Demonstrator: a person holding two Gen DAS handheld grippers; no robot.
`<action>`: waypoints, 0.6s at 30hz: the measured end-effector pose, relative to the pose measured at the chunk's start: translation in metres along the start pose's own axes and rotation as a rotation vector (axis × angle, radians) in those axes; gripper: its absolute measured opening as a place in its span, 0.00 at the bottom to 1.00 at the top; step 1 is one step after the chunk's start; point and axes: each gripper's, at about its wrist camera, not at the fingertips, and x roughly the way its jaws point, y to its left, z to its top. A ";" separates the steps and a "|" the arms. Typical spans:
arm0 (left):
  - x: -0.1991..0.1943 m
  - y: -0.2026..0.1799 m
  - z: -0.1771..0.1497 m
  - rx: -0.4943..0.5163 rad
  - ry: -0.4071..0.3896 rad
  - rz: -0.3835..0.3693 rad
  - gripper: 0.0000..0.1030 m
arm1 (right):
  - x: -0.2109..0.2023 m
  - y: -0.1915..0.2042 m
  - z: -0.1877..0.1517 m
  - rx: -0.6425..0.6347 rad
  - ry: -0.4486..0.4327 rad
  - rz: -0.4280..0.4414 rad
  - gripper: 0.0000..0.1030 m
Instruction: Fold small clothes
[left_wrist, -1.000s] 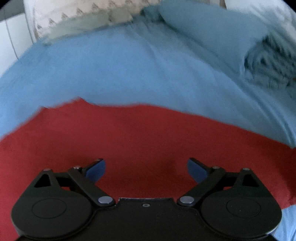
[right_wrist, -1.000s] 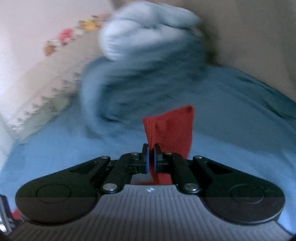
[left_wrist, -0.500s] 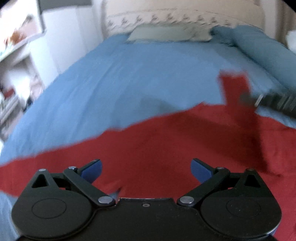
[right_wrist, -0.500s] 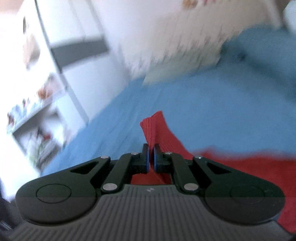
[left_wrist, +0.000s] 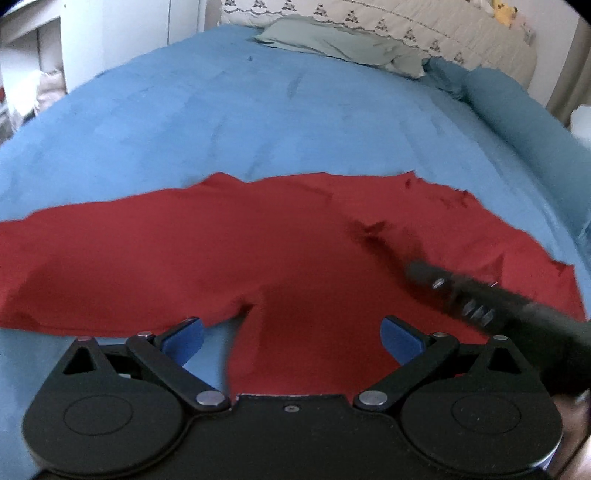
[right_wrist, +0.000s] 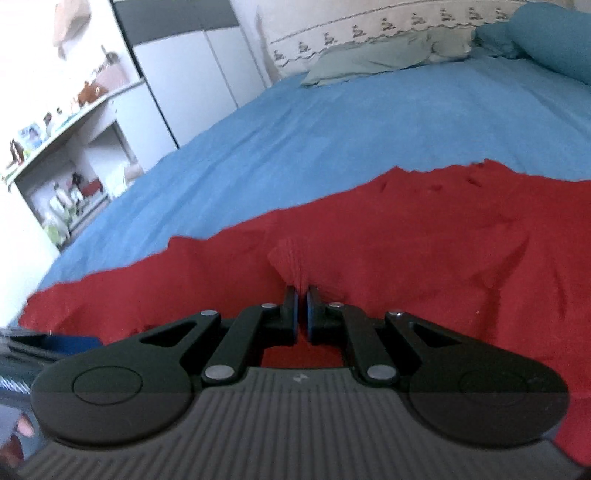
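Left gripper (left_wrist: 291, 341) hovers low over the near edge of the red garment (left_wrist: 258, 243), jaws wide apart, nothing between them. Cloth starts right at its 12 o'clock and runs 9-to-3 across its view, so the long axis is crosswise to the fingers. A notch in the near hem sits at about 11 o'clock, blue bedspread (left_wrist: 258, 110) showing through it.

The garment lies mostly flat on the bedspread, near side of the bed; grey-green pillow (left_wrist: 343, 40) far off at 12.

Right gripper (right_wrist: 301, 314): jaws pinched together on a ribbed tuck of red cloth at its 12 o'clock. In the left view it's at 3 o'clock, over the garment's right part.

My read: right is the one already holding fabric, left is free and nearest the left half, so the next grab on that side is left's.
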 end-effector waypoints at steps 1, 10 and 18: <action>0.001 0.000 0.000 -0.007 -0.003 -0.008 1.00 | 0.004 -0.002 0.002 -0.019 0.007 -0.003 0.19; -0.008 -0.023 0.010 0.044 -0.046 -0.051 1.00 | 0.003 0.013 -0.001 -0.145 -0.006 0.042 0.74; 0.040 -0.047 0.003 -0.033 0.042 -0.155 0.72 | -0.078 -0.009 -0.013 -0.300 -0.039 -0.016 0.88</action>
